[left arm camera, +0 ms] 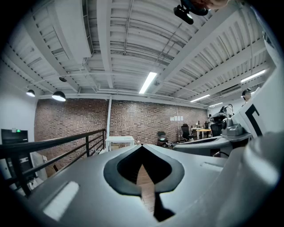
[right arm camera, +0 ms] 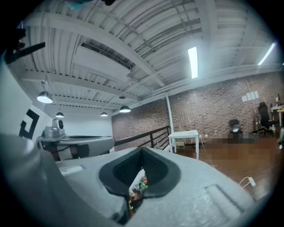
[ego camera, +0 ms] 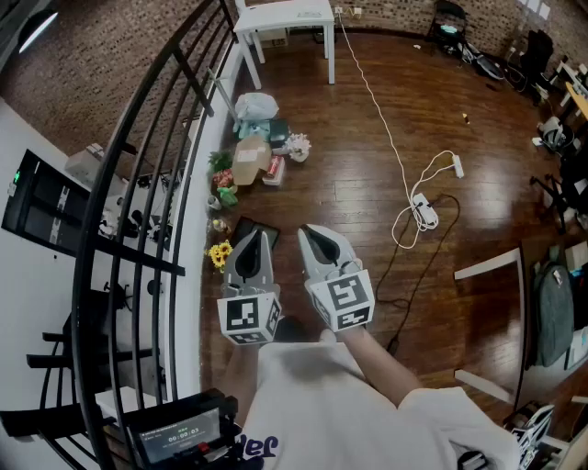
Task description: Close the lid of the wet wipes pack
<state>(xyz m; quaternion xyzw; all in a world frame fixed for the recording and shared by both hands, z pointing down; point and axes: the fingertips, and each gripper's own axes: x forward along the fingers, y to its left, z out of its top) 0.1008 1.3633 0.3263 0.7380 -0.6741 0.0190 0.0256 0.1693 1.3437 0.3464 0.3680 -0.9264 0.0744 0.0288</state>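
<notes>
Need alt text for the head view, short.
Looking down, a person holds the left gripper and right gripper side by side, both shut and empty, pointing forward over a wooden floor. A black railing runs along the left, with a clutter pile at its foot and a white table beyond.

White table (ego camera: 285,13) far end; white cable (ego camera: 381,119) across wood floor (ego camera: 349,197); yellow flowers (ego camera: 219,252) beside black railing (ego camera: 138,103).

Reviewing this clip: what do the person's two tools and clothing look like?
Left tool and right tool are light grey, tapered shells with black pads inside; each carries a white cube with black square markers. The person wears a white shirt.
</notes>
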